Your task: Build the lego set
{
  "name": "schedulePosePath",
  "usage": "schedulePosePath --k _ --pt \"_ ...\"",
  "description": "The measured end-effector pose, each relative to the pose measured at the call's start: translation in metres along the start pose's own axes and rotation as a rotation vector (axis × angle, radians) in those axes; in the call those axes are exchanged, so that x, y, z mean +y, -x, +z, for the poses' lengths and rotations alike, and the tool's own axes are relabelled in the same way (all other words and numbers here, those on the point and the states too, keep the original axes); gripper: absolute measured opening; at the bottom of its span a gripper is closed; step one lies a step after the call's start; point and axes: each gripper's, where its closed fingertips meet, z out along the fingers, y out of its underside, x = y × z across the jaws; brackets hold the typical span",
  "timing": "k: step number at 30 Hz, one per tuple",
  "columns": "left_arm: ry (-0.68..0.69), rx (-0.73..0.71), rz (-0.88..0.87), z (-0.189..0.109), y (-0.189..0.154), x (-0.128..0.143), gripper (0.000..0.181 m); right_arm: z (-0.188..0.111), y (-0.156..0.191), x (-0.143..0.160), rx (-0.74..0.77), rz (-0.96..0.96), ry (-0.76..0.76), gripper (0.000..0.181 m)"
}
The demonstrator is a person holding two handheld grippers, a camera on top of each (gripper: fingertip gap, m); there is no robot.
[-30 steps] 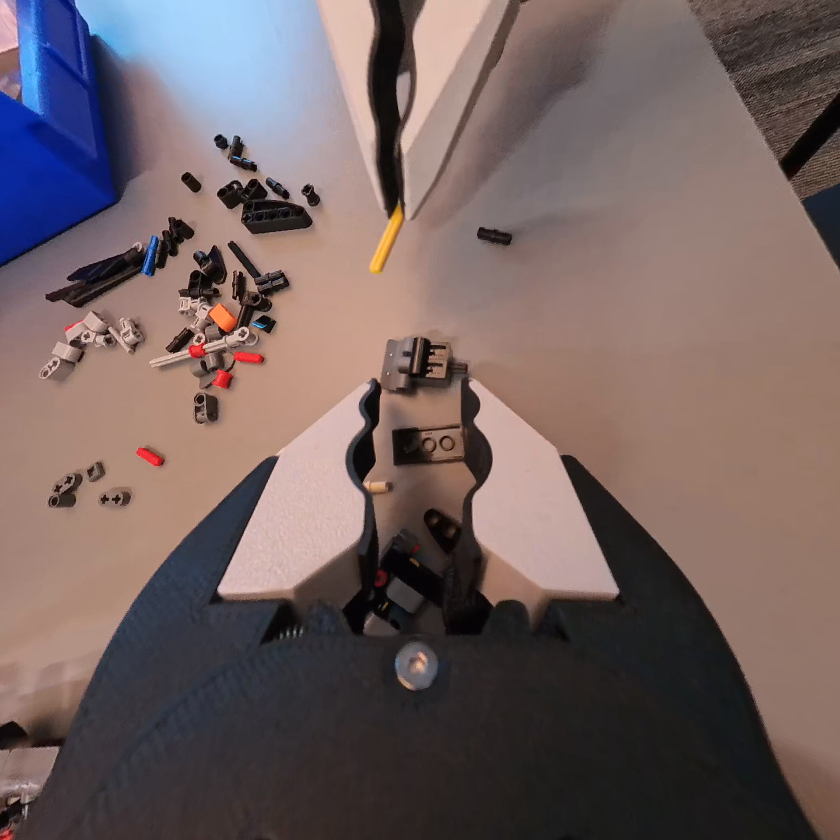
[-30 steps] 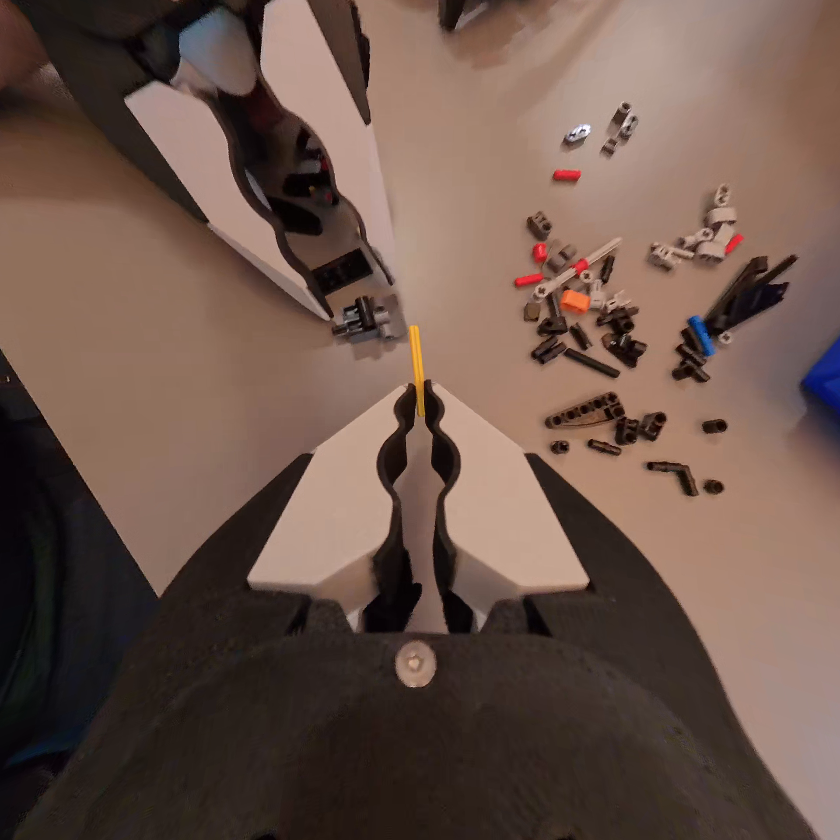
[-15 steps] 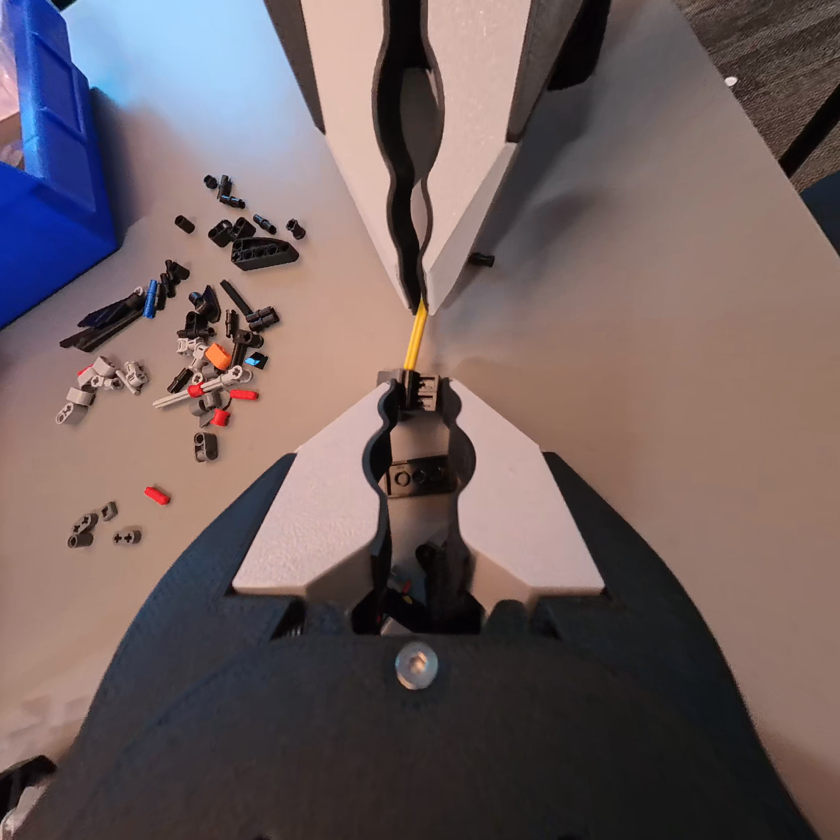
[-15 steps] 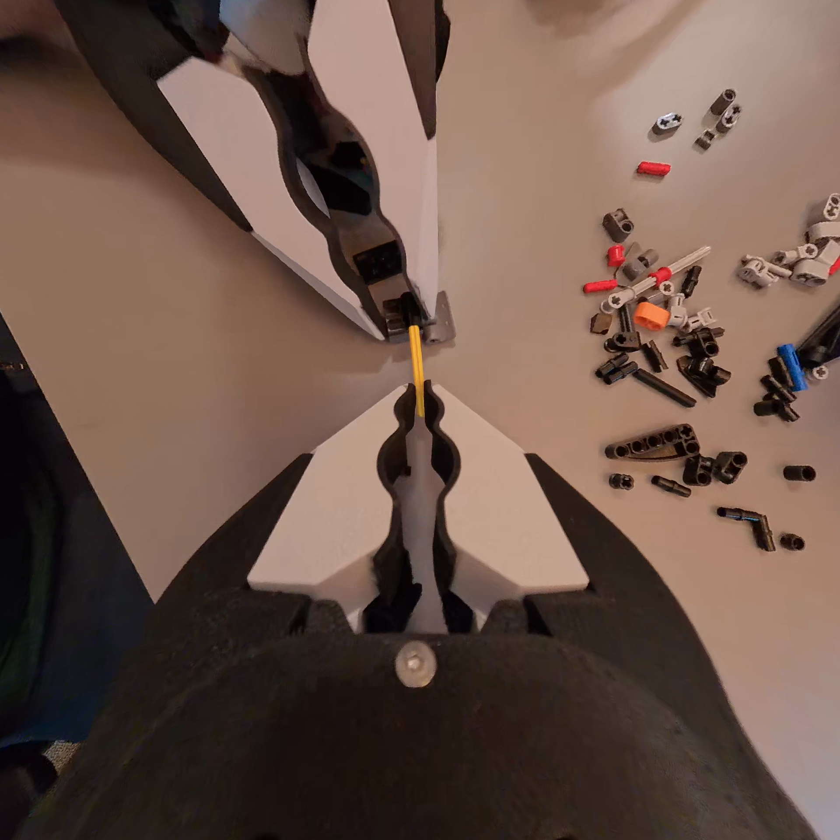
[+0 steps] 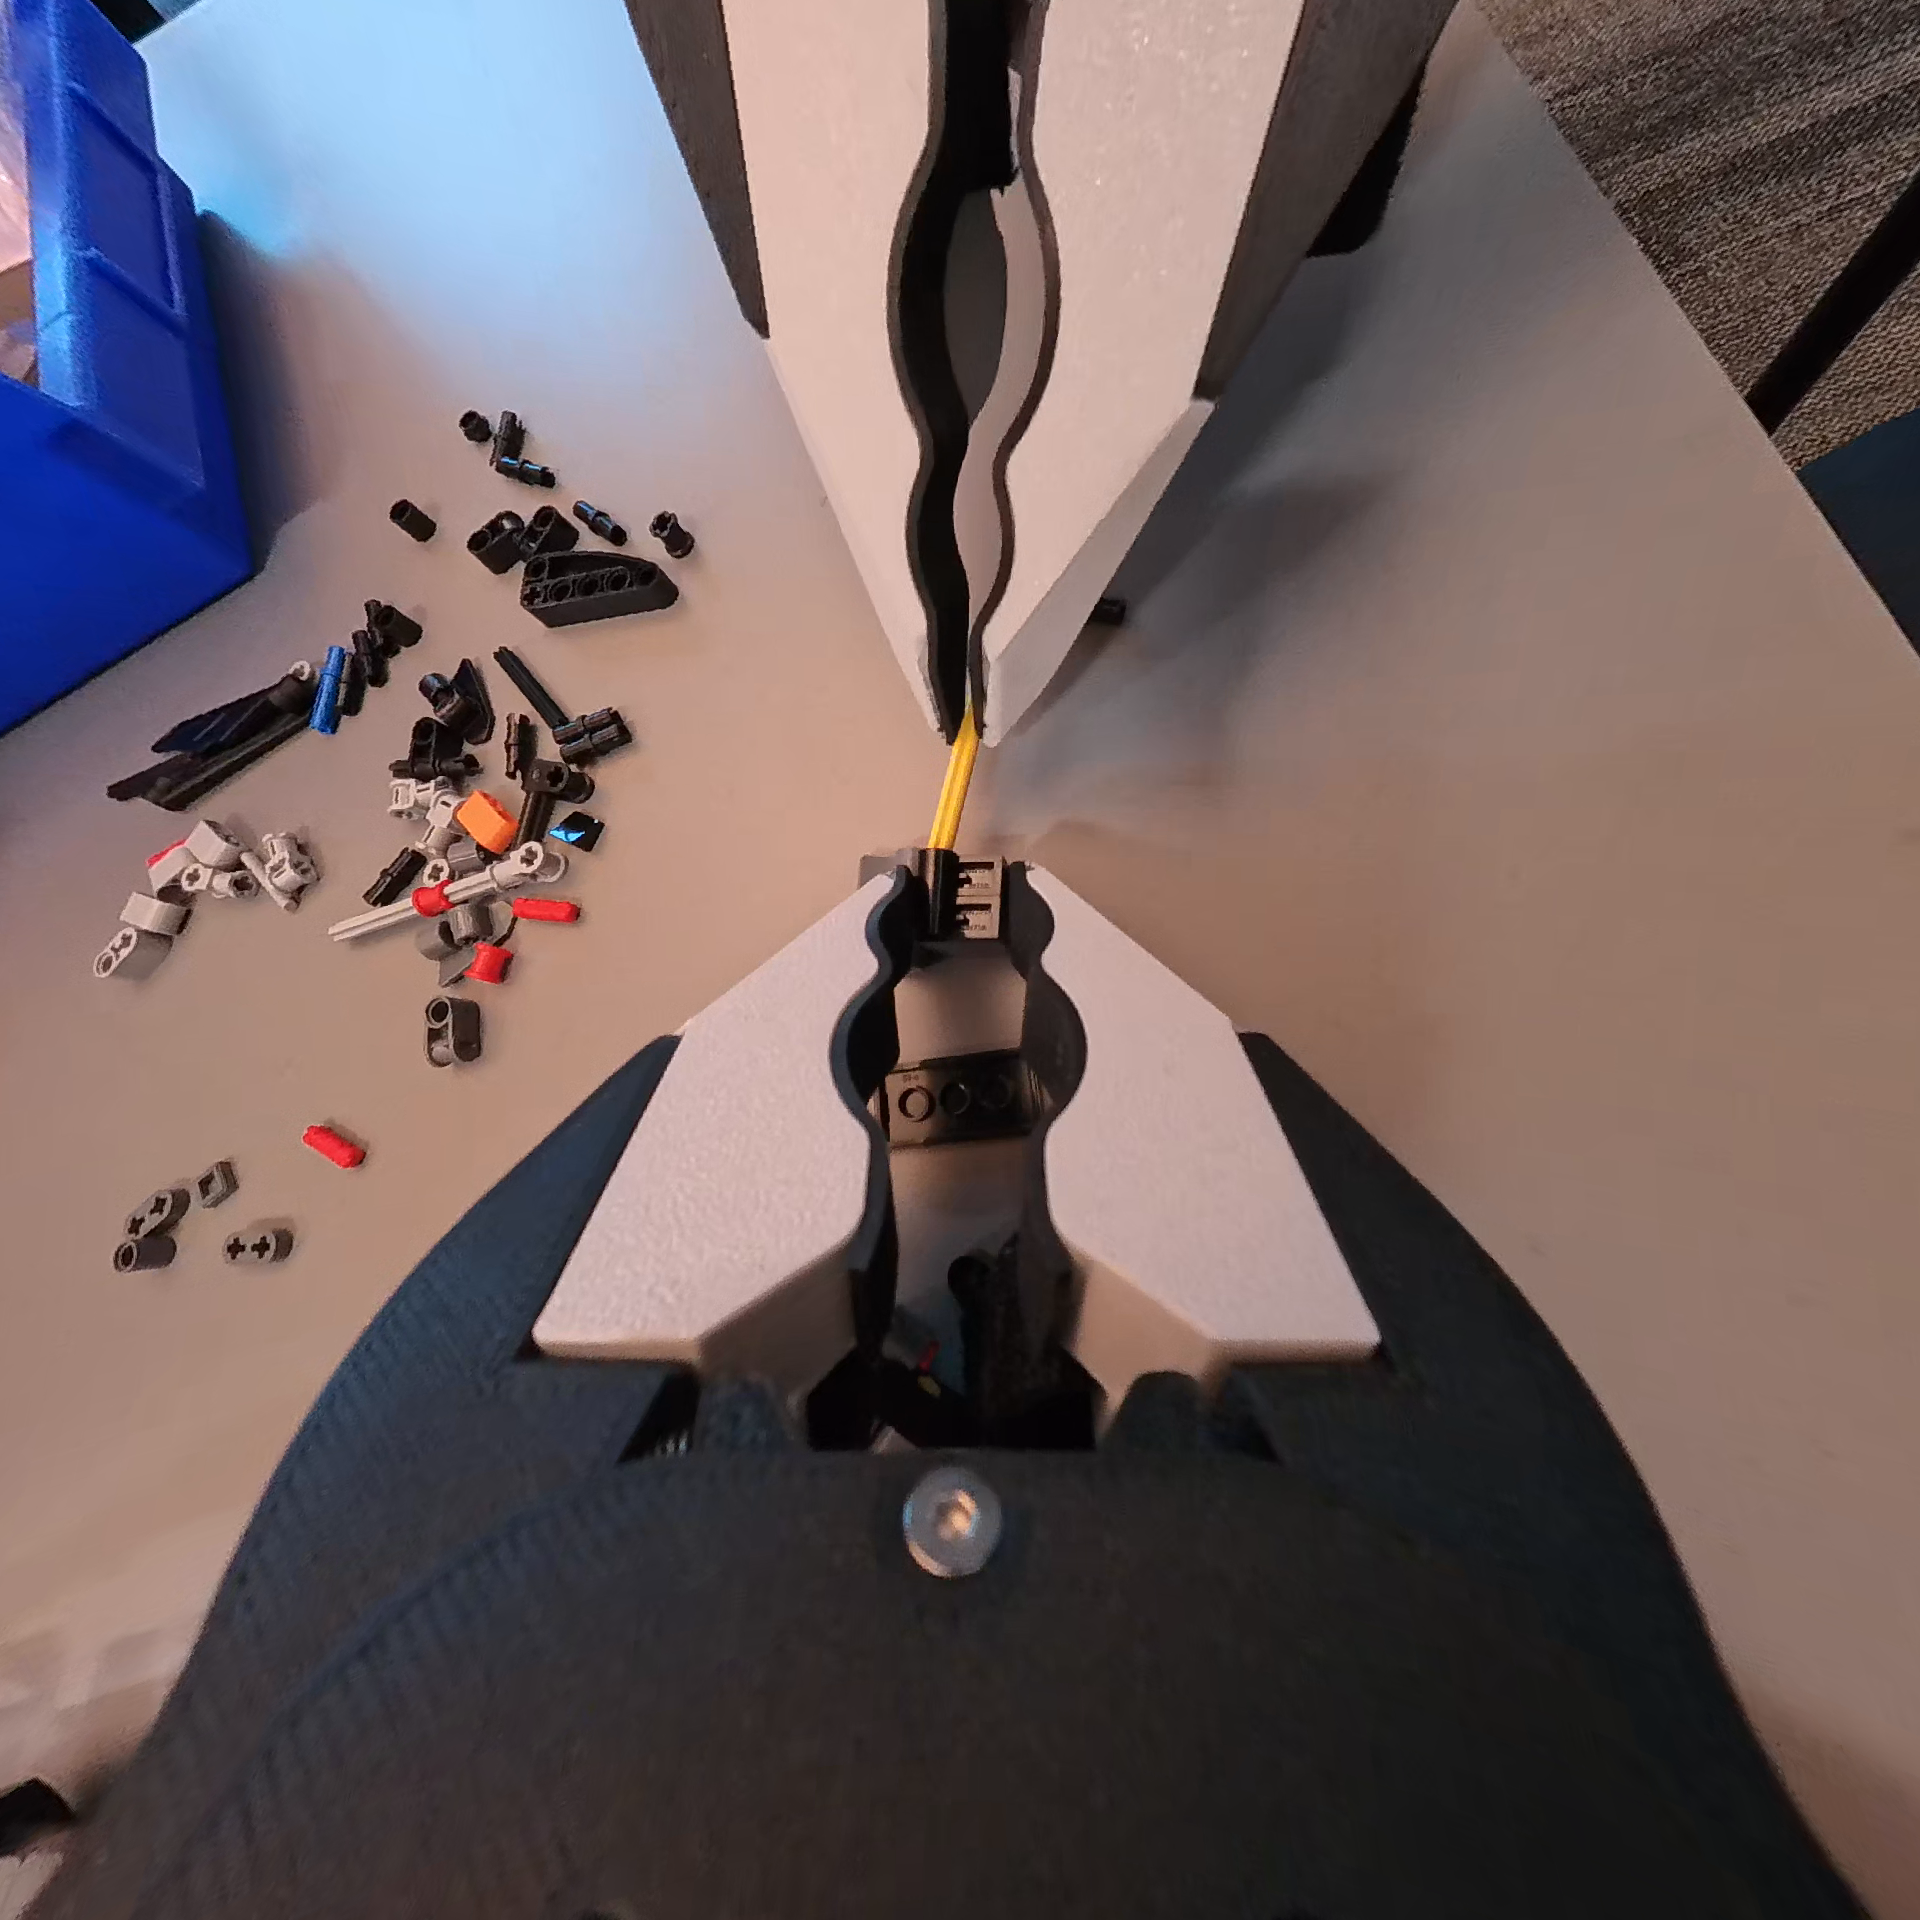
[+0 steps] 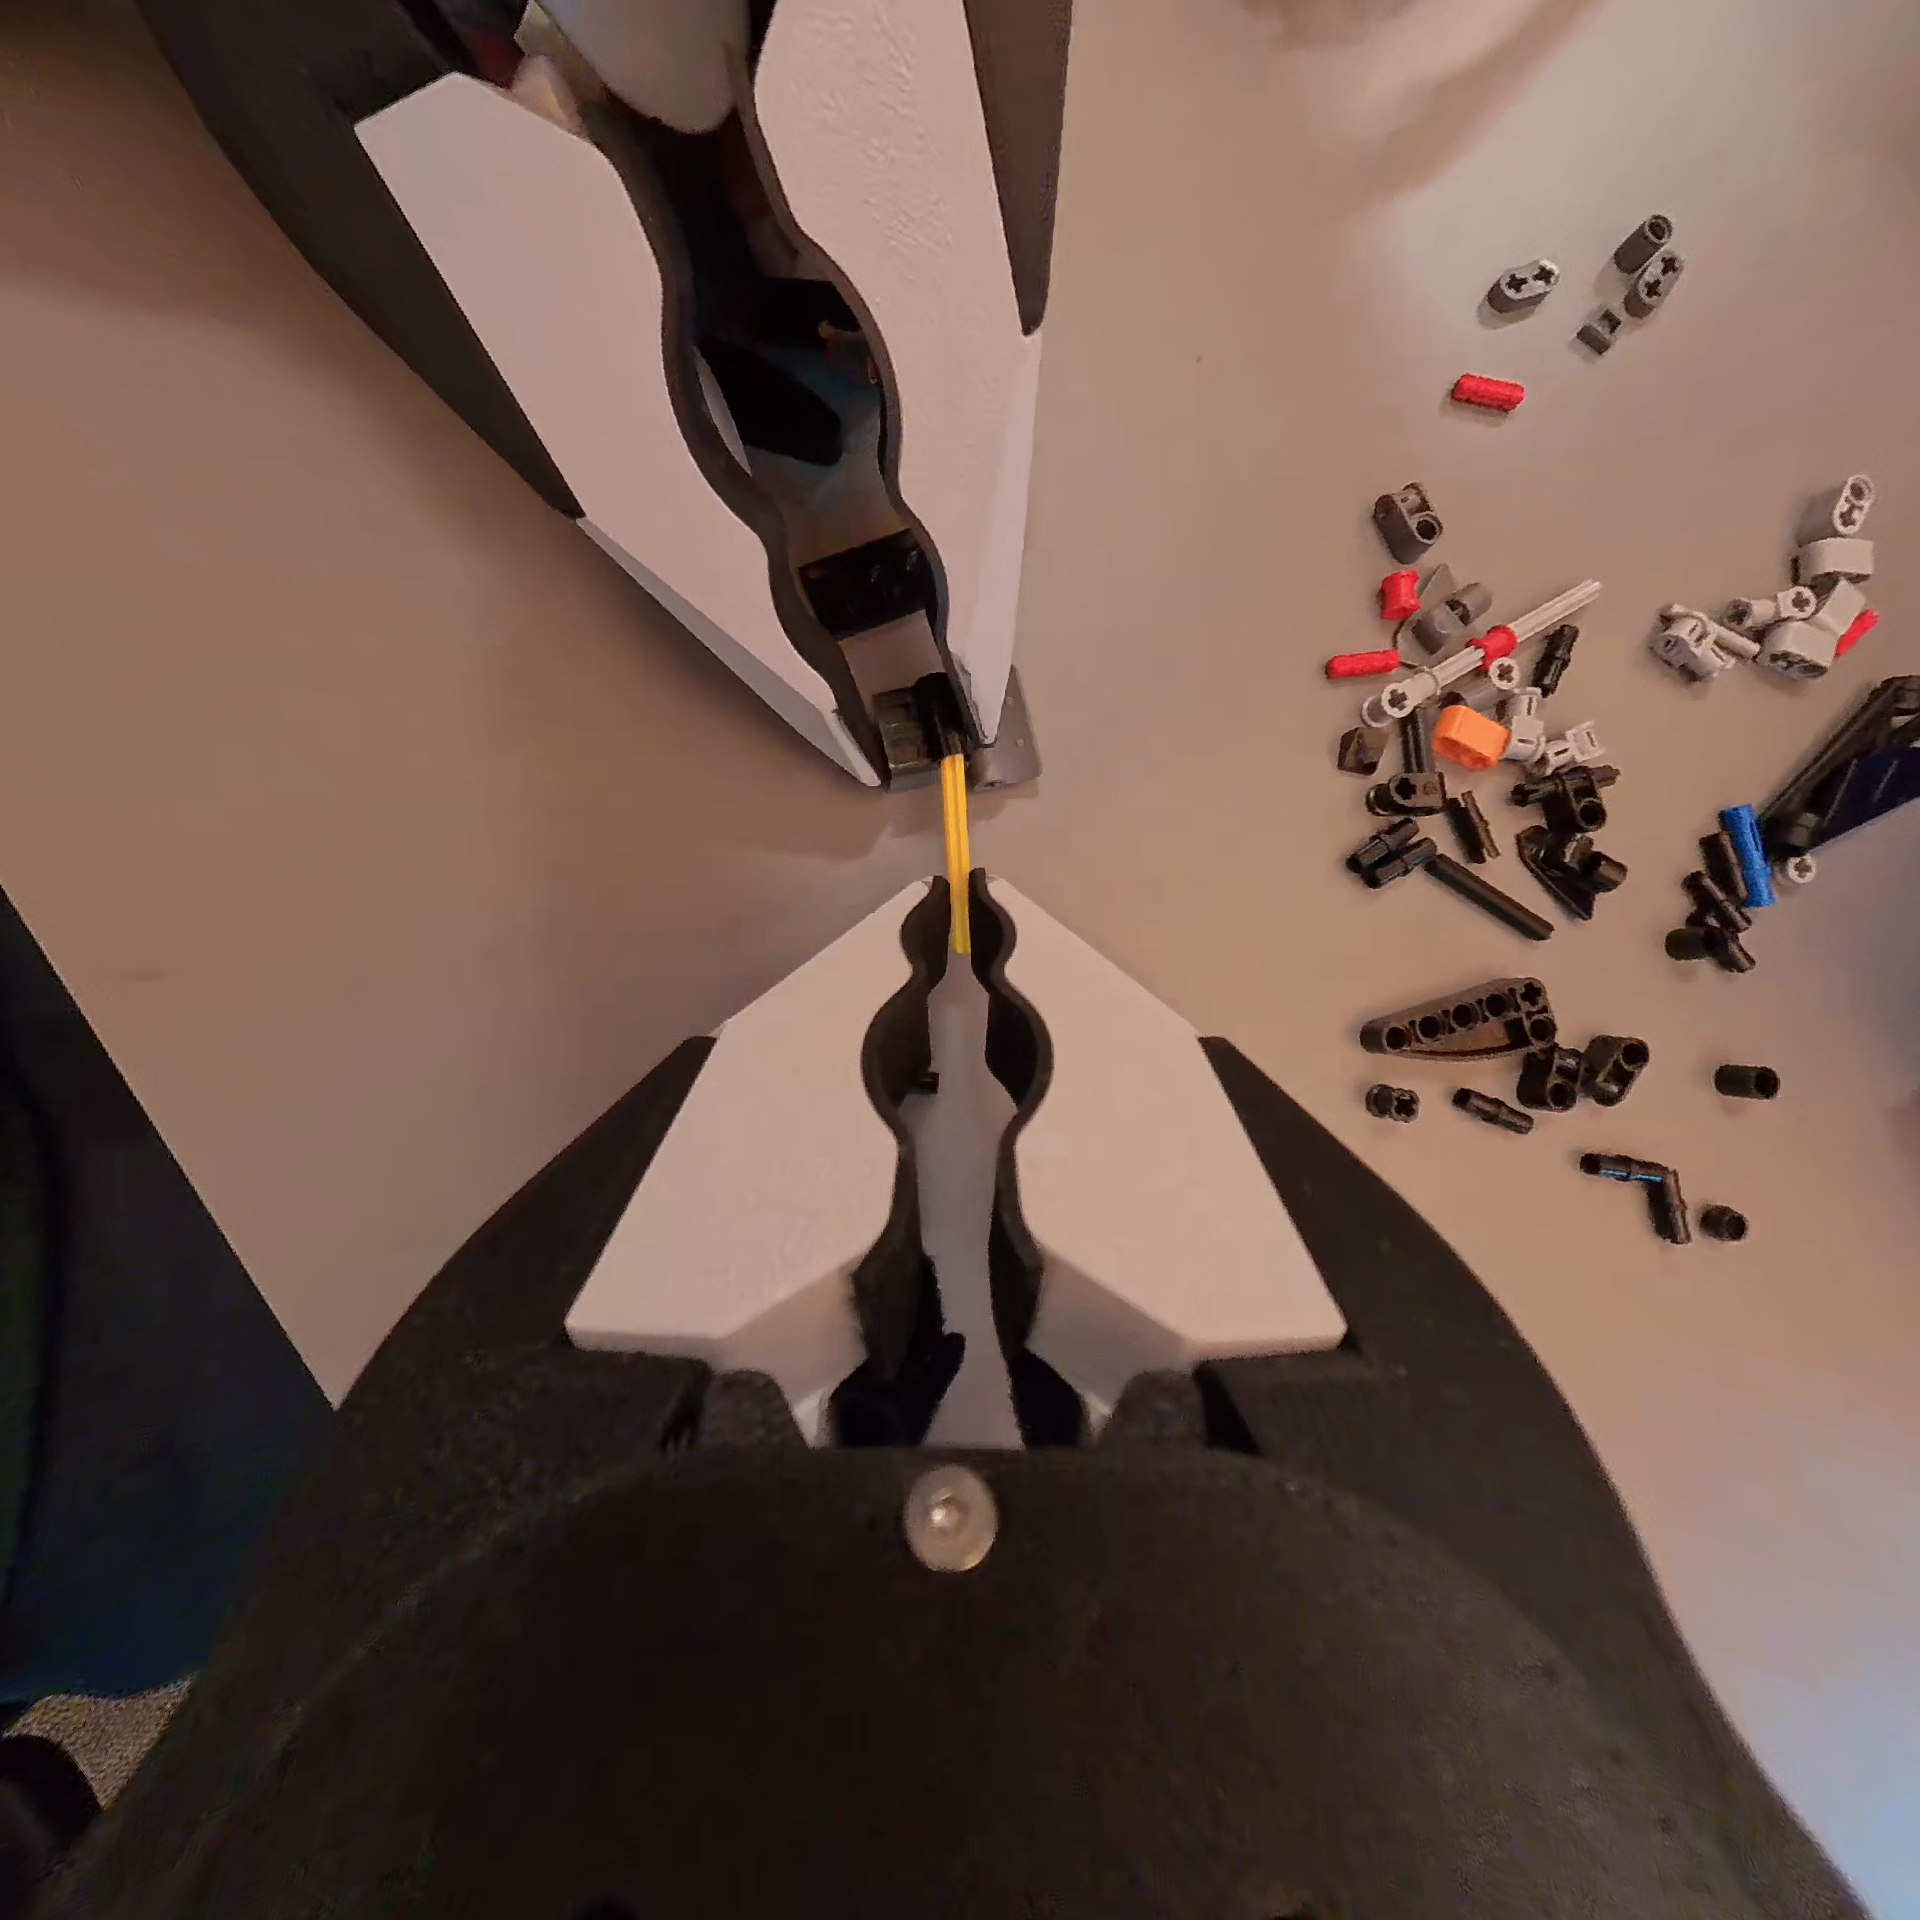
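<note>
My left gripper [image 5: 961, 894] is shut on a small grey and black lego assembly [image 5: 971, 896] that rests on the table. It also shows in the right wrist view [image 6: 920, 732]. My right gripper [image 6: 958, 896] is shut on a thin yellow axle [image 6: 954, 842]. The axle's far end sits in the black part of the assembly. In the left wrist view the yellow axle [image 5: 958, 790] runs from the right gripper [image 5: 964, 717] down into the assembly. A black piece with holes [image 5: 961, 1103] lies on the table between my left fingers, behind the tips.
Loose lego parts lie in a heap left of the grippers [image 5: 468, 810], on the right in the right wrist view [image 6: 1538, 769]. A blue bin [image 5: 94, 395] stands at the far left. The table edge [image 5: 1704, 343] runs along the right, with dark carpet beyond. Less than 4 cm separates the two grippers' tips.
My left gripper closed on the grey and black assembly. My right gripper came closer with the yellow axle and its tip went into the assembly.
</note>
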Motion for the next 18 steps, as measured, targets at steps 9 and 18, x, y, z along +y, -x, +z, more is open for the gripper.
schedulePosePath --k 9,18 --pt "-0.005 0.009 -0.011 -0.0004 -0.0002 0.0005 0.015 -0.0004 -0.0011 -0.0030 0.044 -0.060 -0.002 0.000" --pt "-0.020 0.029 -0.021 0.0007 -0.0025 -0.0012 0.015 0.0025 -0.0013 -0.0071 0.001 -0.065 -0.070 0.001"
